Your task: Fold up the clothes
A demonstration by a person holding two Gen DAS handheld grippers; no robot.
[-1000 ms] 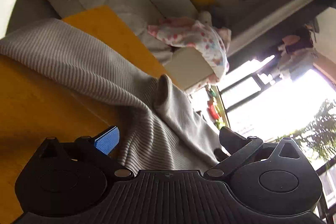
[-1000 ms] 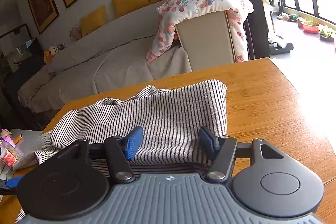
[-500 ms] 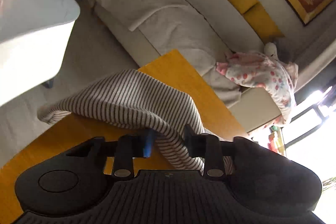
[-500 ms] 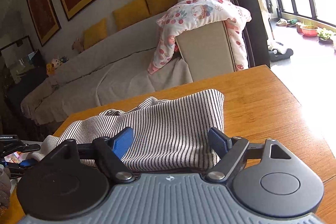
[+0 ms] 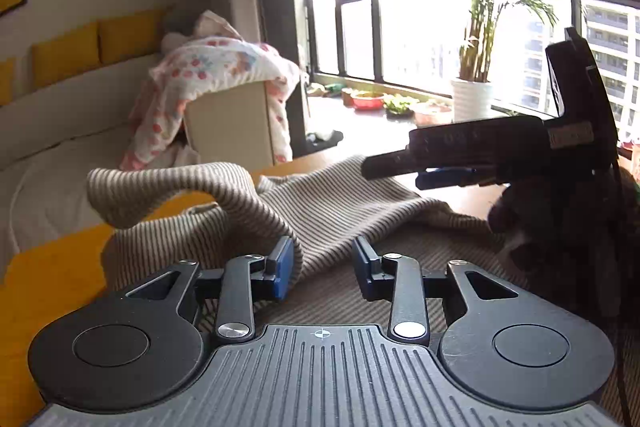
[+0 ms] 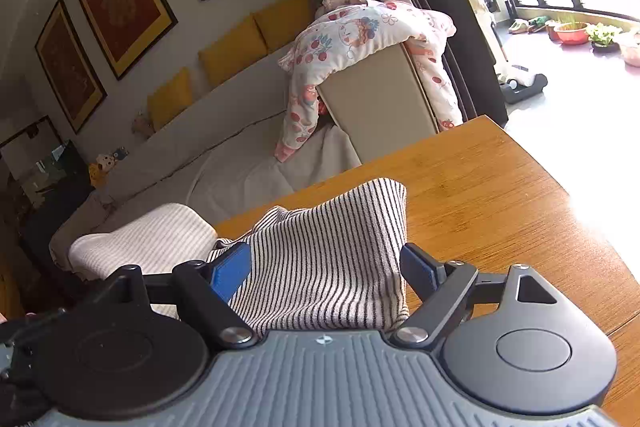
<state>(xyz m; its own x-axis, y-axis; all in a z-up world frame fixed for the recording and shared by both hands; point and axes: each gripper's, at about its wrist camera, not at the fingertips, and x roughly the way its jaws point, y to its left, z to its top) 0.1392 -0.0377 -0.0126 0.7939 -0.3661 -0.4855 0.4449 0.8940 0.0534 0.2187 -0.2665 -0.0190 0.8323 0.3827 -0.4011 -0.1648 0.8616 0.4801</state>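
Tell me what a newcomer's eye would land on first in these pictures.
First, the striped garment bunched on the wooden table, one sleeve looping up in front of the left tool. That tool's jaws have just been opening, with a fold lying loosely between them; the right tool stands open over the cloth too. Behind, a floral blanket drapes over the sofa's end, and bright windows with a potted palm glare at the right.
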